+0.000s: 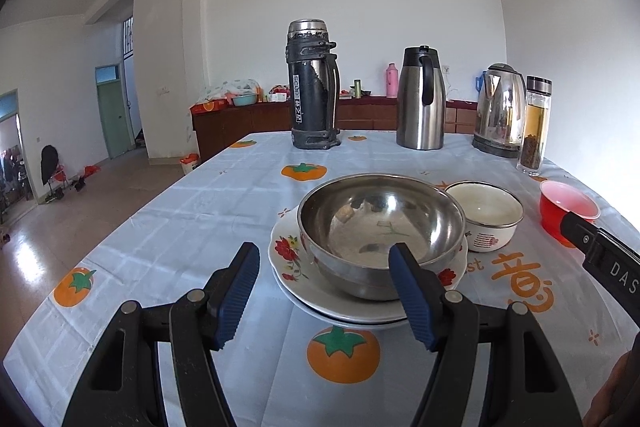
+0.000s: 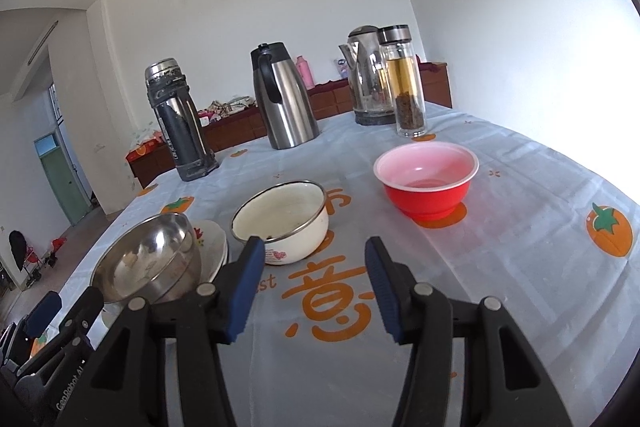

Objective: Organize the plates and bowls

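A steel bowl [image 1: 380, 227] sits on stacked flowered plates [image 1: 288, 259] in the middle of the table. My left gripper [image 1: 324, 255] is open just in front of them, its right fingertip overlapping the bowl's near rim in the picture. Nothing is gripped. A white enamel bowl [image 1: 484, 215] stands right of the steel bowl, and a red plastic bowl [image 1: 568, 211] stands farther right. In the right wrist view my right gripper [image 2: 314, 247] is open over the tablecloth. The enamel bowl [image 2: 280, 219] is just ahead of its left finger, the red bowl [image 2: 426, 183] ahead to the right, and the steel bowl [image 2: 148, 259] at left.
Along the table's far side stand a black thermos [image 1: 312, 87], a steel carafe [image 1: 420, 99], an electric kettle [image 1: 500, 111] and a glass tea bottle [image 1: 534, 127]. The table's left edge drops to open floor. A wooden sideboard [image 1: 240, 119] runs along the back wall.
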Tool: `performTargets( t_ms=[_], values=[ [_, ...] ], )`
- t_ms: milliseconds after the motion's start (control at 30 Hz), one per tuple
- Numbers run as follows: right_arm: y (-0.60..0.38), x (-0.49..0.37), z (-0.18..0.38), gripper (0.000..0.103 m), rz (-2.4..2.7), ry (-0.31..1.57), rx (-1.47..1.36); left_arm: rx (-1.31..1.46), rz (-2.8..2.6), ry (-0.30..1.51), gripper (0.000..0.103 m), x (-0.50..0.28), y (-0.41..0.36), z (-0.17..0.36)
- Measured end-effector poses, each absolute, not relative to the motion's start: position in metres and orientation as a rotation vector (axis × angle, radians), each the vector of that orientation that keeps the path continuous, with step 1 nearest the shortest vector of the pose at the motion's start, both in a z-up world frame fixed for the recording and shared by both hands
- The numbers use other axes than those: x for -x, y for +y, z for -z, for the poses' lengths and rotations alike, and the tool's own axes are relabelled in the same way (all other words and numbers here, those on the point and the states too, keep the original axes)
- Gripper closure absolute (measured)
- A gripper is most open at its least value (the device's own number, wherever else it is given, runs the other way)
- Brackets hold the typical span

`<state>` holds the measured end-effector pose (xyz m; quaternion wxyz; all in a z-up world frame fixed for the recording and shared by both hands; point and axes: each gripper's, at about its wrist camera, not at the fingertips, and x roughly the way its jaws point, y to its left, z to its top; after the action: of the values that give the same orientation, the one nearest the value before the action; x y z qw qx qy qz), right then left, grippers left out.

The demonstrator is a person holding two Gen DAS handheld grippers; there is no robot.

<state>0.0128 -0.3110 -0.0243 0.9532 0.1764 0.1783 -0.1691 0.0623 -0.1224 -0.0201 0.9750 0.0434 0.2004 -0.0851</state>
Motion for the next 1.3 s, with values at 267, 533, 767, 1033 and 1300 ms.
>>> performTargets(
  t_ms=[267, 533, 767, 1033, 1300],
  values=[
    [-0.311, -0.017, 0.024, 0.051, 0.258, 0.361, -0.409, -0.057, 0.161, 0.409, 0.034, -0.066, -0.115, 0.017],
    [-0.289, -0.071, 0.017, 0.076, 0.013, 0.441, -0.469, -0.013, 0.131, 0.452, 0.034, -0.118, -0.101, -0.011],
    [-0.272, -0.11, 0.033, 0.077, -0.056, 0.538, -0.476, -0.046, 0.197, 0.599, 0.046, -0.156, -0.12, 0.015],
    [-0.272, -0.111, 0.034, 0.08, -0.062, 0.544, -0.457, -0.019, 0.239, 0.646, 0.059, -0.155, -0.129, 0.023],
    [-0.297, -0.056, 0.016, 0.081, -0.002, 0.475, -0.49, -0.097, 0.285, 0.551, 0.059, -0.119, -0.166, -0.001]
  ],
)
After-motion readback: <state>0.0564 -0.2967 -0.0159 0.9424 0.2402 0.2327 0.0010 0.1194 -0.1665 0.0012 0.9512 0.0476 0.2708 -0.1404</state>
